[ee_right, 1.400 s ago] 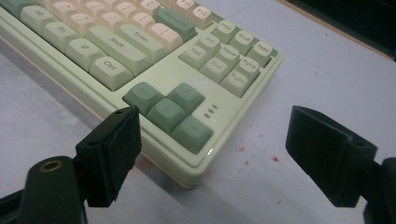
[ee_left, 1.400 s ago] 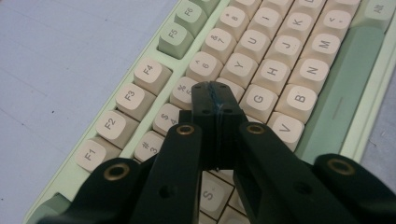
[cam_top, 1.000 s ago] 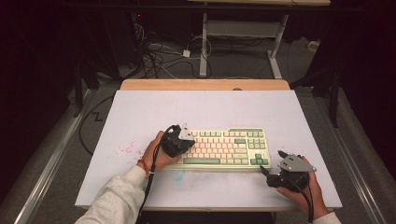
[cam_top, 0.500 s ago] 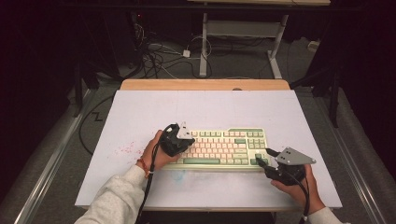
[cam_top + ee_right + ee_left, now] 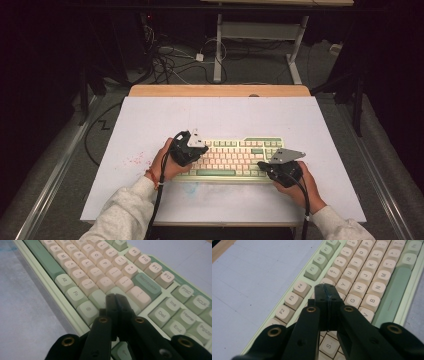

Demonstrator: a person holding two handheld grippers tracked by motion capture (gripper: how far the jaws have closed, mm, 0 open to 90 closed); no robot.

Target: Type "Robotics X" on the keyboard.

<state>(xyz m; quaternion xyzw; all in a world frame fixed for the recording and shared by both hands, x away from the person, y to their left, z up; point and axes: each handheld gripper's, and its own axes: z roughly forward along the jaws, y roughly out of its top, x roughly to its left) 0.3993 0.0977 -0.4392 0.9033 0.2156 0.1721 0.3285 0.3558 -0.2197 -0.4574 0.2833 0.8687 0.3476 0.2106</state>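
A cream and green keyboard [image 5: 235, 157] lies on the white table top [image 5: 225, 115], near its front. My left gripper [image 5: 200, 152] rests over the keyboard's left end, jaws shut with nothing between them. In the left gripper view its tip [image 5: 325, 287] sits above the letter keys [image 5: 352, 285] just below the function row. My right gripper [image 5: 261, 165] points left over the keyboard's right part. Its jaws have just been closing and now stand shut on nothing. In the right gripper view that tip [image 5: 115, 297] hovers by the green keys [image 5: 97, 298] right of the letters.
A wooden strip [image 5: 220, 91] borders the table's far edge. Faint red specks [image 5: 135, 160] mark the white surface left of the keyboard. Cables [image 5: 175, 55] and a desk's white legs [image 5: 218, 45] lie on the floor beyond.
My right gripper has moved left from beside the keyboard's right end onto its right keys, and its jaws have closed. The left gripper has stayed put.
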